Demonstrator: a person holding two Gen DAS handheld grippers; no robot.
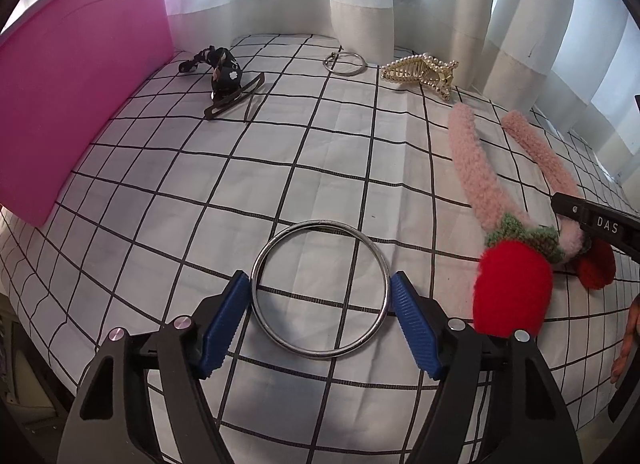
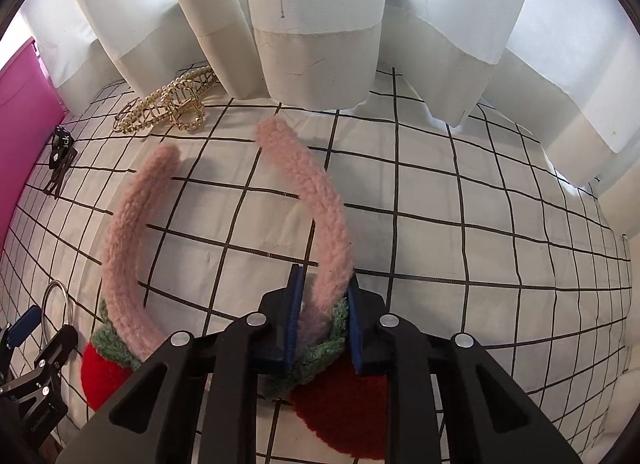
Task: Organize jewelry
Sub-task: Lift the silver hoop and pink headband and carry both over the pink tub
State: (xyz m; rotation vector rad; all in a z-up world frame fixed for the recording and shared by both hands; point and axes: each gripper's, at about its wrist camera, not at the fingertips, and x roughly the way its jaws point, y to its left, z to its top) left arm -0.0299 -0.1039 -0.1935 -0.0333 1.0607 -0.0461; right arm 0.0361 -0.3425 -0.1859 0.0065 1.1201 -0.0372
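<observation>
The left claw (image 1: 320, 296) is spread wide, its blue ribbed pads (image 1: 224, 324) flanking a large plain silver metal bangle (image 1: 320, 290) that lies flat on the white cloth with black grid lines (image 1: 192, 200) covering the desk; the pads sit just beside the ring's outer edge, and whether they actually touch it is hard to say from this angle. The right claw (image 2: 322, 312) is clenched on one arm of a fluffy pink headband with green knitted leaves and red pom-pom strawberries (image 2: 320, 200), gripping it just above the leafy collar, while the headband's other arm (image 2: 124, 240) curves away to the left. At the far side of the cloth, near the white curtain (image 1: 360, 0), rests a gold claw-style hair clip edged with small pearls (image 1: 420, 70), and just left of it a smaller thin silver ring (image 1: 345, 63). Further left lies a black patterned hair clip on dark metal bars (image 1: 226, 78), close to the tall pink plastic bin (image 1: 76, 96) standing at the cloth's left edge.
</observation>
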